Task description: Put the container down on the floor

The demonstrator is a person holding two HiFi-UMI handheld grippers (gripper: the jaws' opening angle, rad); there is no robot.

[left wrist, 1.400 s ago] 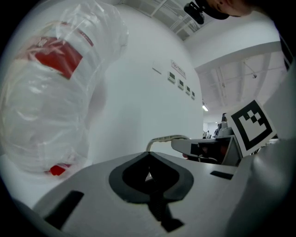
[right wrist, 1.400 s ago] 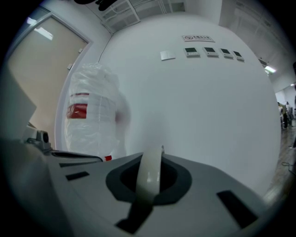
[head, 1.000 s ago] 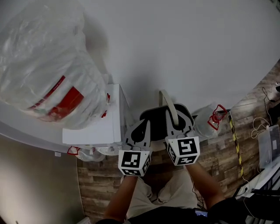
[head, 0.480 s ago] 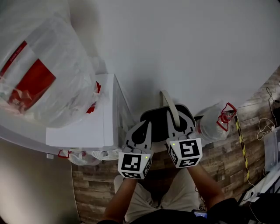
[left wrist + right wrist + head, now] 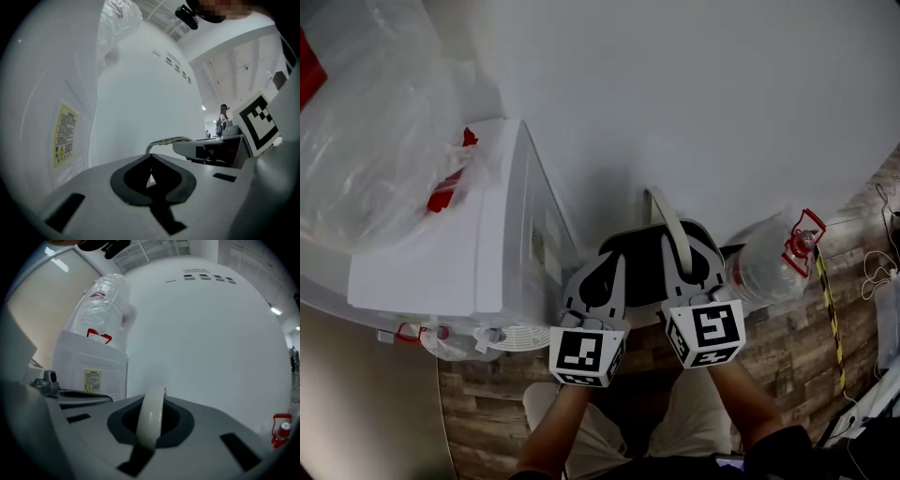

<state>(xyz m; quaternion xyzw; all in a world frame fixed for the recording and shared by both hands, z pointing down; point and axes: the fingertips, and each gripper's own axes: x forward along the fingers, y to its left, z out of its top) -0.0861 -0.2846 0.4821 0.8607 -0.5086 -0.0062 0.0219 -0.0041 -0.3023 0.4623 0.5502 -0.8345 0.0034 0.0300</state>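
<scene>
- The container handle [image 5: 667,223] is a thin, cream-white strip that bends in a curve.
- Only this handle shows. The rest of the container is hidden behind the two grippers, so I cannot tell what it looks like.
- The right gripper [image 5: 682,246] is clenched on the handle. In the right gripper view the strip [image 5: 152,420] runs straight through the gap between the jaws.
- The handle sticks out past the jaw tips and curves toward the white wall [image 5: 703,94].
- The left gripper [image 5: 602,272] is just beside the right one. Its jaws are closed together with nothing between them, and it does not touch the handle.
- The handle is held up in front of the wall, above the wood floor [image 5: 787,361].
- It is between a white machine [image 5: 441,272] on the left and a clear bottle [image 5: 764,270] with a red top on the right.
</scene>
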